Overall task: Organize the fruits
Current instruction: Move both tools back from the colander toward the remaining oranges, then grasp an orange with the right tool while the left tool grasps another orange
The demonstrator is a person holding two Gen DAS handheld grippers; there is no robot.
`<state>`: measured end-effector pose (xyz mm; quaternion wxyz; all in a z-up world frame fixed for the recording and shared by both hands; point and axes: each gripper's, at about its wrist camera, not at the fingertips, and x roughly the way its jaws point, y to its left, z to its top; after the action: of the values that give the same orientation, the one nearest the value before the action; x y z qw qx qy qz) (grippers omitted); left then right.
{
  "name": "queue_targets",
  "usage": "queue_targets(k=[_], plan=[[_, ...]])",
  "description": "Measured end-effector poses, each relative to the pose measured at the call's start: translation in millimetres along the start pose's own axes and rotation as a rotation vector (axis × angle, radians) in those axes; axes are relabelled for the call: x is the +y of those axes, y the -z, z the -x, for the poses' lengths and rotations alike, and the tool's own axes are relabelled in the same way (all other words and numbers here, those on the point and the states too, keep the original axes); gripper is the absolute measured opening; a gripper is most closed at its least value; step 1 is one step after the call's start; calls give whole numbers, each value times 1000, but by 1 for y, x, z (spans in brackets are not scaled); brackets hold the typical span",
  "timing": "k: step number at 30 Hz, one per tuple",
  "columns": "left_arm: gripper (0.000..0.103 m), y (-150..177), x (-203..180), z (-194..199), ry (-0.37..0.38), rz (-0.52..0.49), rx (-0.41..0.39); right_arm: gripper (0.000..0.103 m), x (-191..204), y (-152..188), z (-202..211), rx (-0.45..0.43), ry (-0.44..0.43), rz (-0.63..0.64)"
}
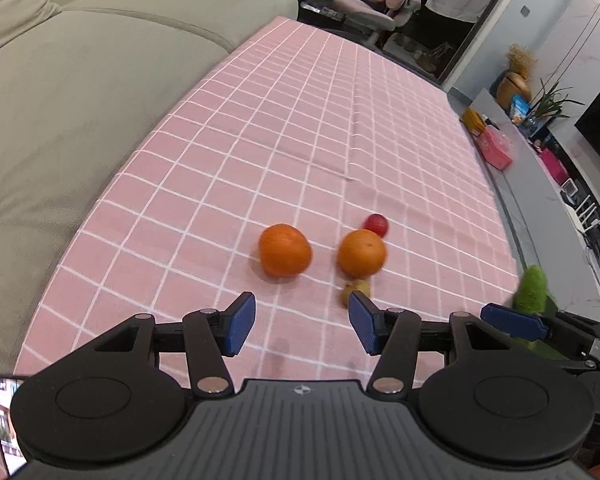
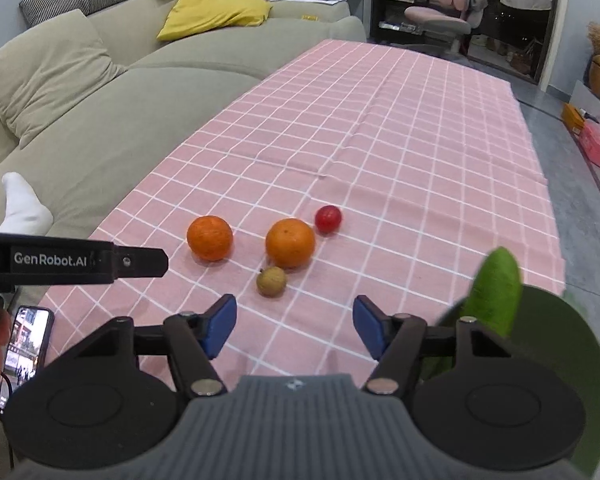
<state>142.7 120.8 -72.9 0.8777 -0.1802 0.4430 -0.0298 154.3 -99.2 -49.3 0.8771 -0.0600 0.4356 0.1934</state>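
Observation:
Two oranges lie on the pink checked tablecloth (image 2: 380, 140): one on the left (image 2: 209, 237) (image 1: 285, 250) and one on the right (image 2: 290, 242) (image 1: 361, 252). A small red fruit (image 2: 328, 219) (image 1: 376, 224) sits just behind the right orange. A small brownish-green fruit (image 2: 271, 281) (image 1: 356, 291) sits just in front of it. My left gripper (image 1: 302, 326) is open and empty, short of the oranges. My right gripper (image 2: 295, 330) is open and empty, just short of the brownish fruit. The left gripper's body also shows at the left edge of the right wrist view (image 2: 72, 260).
A beige sofa (image 2: 100, 120) runs along the table's left side. A dark green bowl (image 2: 560, 344) holding a green leaf-shaped thing (image 2: 496, 288) stands at my right gripper's right. A phone (image 2: 26, 338) lies at the near left. Boxes (image 1: 496, 148) sit on the floor to the right.

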Motion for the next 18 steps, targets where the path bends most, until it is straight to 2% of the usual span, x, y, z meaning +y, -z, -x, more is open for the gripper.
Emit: queue_targets(k=[4,7,18], plan=[[63,-8,2,-18,0,-8,2,55,0,-10,-24,13,-1,-15],[63,-14,5,-35,-10,-2,13,55,-4,-18,-43,20,1,-33],[63,-30,24,-75,6,102,48,54,-10,-39,-95,42,18,-40]])
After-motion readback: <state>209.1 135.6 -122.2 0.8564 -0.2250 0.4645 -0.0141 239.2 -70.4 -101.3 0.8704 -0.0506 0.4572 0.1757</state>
